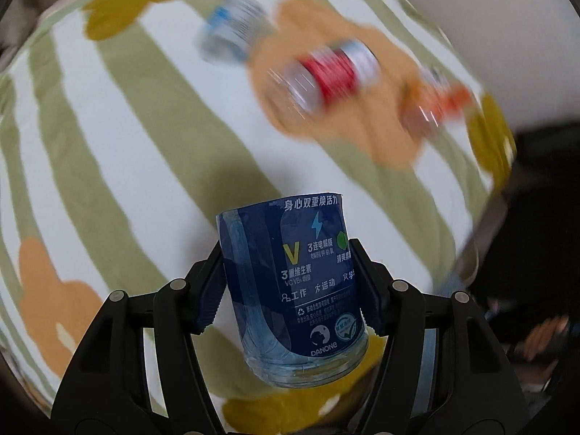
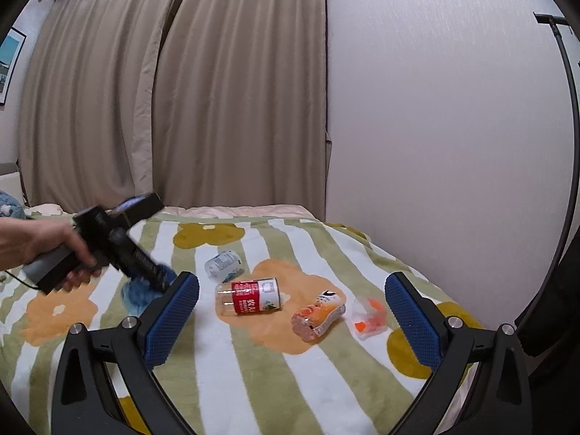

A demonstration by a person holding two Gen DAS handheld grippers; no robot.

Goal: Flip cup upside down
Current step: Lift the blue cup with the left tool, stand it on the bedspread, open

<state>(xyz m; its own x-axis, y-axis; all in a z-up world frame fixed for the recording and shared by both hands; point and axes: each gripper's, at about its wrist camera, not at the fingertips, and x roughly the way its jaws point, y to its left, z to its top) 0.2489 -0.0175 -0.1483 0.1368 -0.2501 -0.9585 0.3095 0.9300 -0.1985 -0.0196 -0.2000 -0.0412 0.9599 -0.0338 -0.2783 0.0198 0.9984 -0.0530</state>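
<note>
Right gripper (image 2: pixel 291 317): black linkage arms, blue textured pads (image 2: pixel 173 320), silver screws.

Cup (image 1: pixel 293 290) between left gripper (image 1: pixel 290 286) fingers, above blanket (image 1: pixel 145 145), bottles (image 2: pixel 250 295) beyond

Striped floral blanket (image 2: pixel 253 362), red-labelled bottle (image 2: pixel 250 296) lying sideways, orange-labelled bottle (image 2: pixel 319 315), beige curtains (image 2: pixel 174 90)

Glossy clear plastic cup (image 1: pixel 297 290), fleecy blanket (image 1: pixel 152 152)
</note>
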